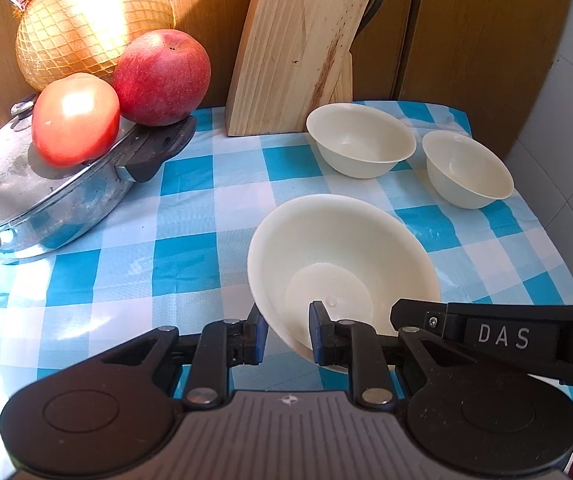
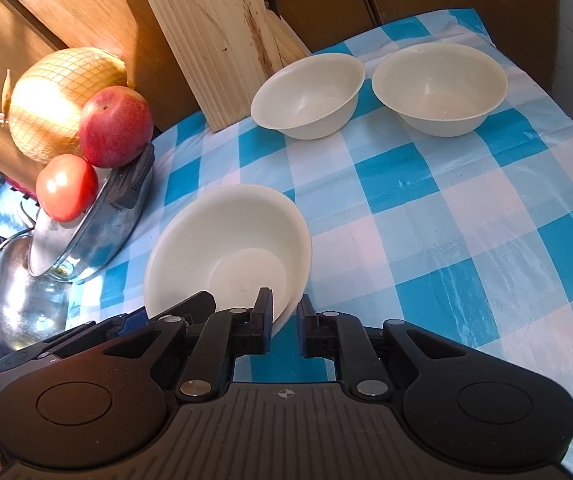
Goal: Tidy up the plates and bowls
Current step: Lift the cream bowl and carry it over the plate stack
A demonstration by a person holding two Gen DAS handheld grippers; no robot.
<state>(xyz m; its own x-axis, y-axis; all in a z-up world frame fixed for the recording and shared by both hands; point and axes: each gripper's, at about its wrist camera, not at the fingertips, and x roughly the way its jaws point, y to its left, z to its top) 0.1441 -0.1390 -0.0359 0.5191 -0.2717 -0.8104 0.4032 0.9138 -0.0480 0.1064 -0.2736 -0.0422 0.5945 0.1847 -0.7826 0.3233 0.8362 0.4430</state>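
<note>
Two claws share the near rim of one big cream bowl: the left claw (image 1: 284,334) has its blue pads pinched on the bowl's wall, one pad outside and one inside, and the right claw (image 2: 284,326) straddles the same rim from the other side, its jaws nearly closed with the rim between them, though a sliver of gap shows by one pad, so I cannot tell whether it presses fully. That large bowl (image 1: 342,256) tilts toward the claws, its near edge looking raised off the checked surface (image 2: 466,248); whether its far edge touches the cloth is unclear. It looks like a single bowl, with a flat round base showing inside and nothing nested in it. Farther back, well apart from it, two smaller bowls stand upright side by side without touching: one (image 1: 360,144) just in front of the wooden knife block (image 1: 298,48), the other (image 1: 466,170) nearer the cloth's right edge. Off to the left, a tomato (image 1: 76,120) and an apple (image 1: 162,78) rest on a steel pot lid (image 1: 26,176). Judging by this, the sorting is at an early stage: no bowls are stacked yet, all three remain separate, and no plates are visible.
</note>
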